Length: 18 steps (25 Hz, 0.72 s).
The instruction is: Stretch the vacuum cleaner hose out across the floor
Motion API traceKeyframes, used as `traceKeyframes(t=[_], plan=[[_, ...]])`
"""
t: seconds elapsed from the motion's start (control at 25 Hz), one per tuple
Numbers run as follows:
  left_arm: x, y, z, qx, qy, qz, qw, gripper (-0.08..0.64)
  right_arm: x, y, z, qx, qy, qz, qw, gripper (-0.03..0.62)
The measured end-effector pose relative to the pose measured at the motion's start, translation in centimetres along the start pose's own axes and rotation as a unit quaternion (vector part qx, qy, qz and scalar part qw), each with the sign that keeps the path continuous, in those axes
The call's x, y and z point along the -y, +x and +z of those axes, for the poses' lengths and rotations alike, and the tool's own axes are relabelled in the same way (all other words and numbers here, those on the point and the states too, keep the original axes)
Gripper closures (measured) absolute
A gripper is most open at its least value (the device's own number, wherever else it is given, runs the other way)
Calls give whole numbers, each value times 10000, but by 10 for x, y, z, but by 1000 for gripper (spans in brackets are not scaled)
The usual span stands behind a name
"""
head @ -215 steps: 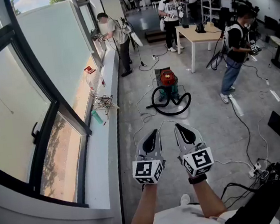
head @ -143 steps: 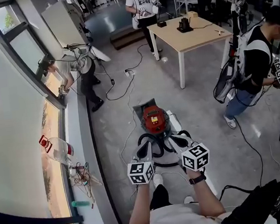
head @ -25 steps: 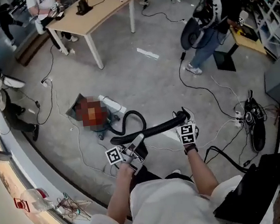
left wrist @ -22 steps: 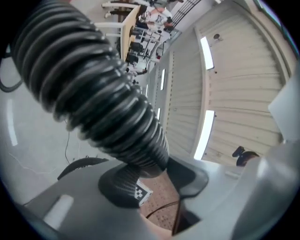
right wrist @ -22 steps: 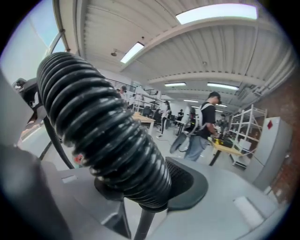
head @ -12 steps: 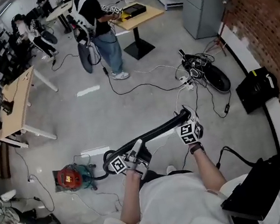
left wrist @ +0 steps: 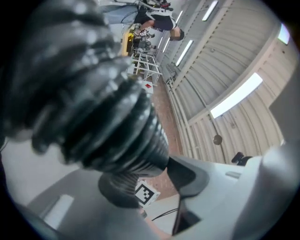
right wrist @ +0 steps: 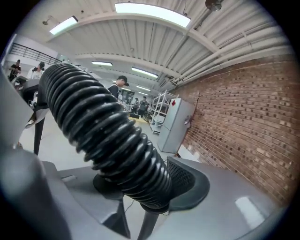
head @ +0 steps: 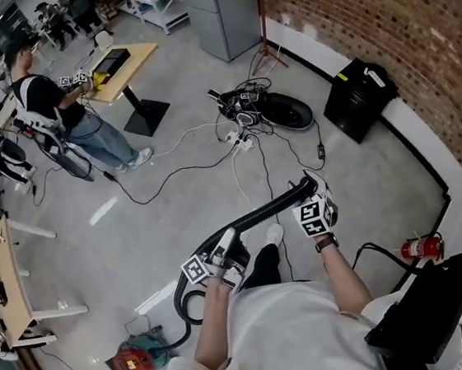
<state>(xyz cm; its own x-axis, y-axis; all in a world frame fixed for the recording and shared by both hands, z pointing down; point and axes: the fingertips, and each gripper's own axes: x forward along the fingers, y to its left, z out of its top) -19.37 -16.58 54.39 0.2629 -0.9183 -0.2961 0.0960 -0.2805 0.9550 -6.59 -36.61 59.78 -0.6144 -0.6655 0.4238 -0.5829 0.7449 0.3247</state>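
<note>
Left gripper (head: 226, 243) clamps black hose (head: 259, 214) | right gripper (head: 308, 186) grips it near its end | vacuum cleaner (head: 132, 361) sits on floor

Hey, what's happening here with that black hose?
A person grips a black vacuum hose with both handheld grippers: the left gripper clamps it midway, the right gripper near its end. The span between them is off the concrete floor; the rest loops down to the red vacuum cleaner at the person's left.
</note>
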Motion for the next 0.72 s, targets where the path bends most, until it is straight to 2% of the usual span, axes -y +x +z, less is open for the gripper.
traceKeyframes(t=[0.12, 0.24, 0.4, 0.52, 0.64, 0.72], plan=[[-27, 49, 4, -326, -268, -12, 9991, 383, 45, 15, -22, -234, 96, -307, 9992, 380], [-54, 98, 10, -458, -575, -36, 9973, 383, 90, 40, -34, -427, 99, -423, 9981, 380], [-71, 168, 23, -599, -852, -137, 9945, 383, 157, 70, -23, -505, 59, -674, 9964, 379], [-79, 219, 26, -858, -1032, -248, 9906, 383, 207, 78, -15, -547, 62, -972, 9937, 377], [-86, 273, 16, -1266, -1105, -332, 9852, 383, 261, 73, -19, -543, 175, -1365, 9890, 376], [-92, 308, -8, -1518, -1181, -322, 9808, 383, 298, 60, -37, -557, 394, -1610, 9846, 376]])
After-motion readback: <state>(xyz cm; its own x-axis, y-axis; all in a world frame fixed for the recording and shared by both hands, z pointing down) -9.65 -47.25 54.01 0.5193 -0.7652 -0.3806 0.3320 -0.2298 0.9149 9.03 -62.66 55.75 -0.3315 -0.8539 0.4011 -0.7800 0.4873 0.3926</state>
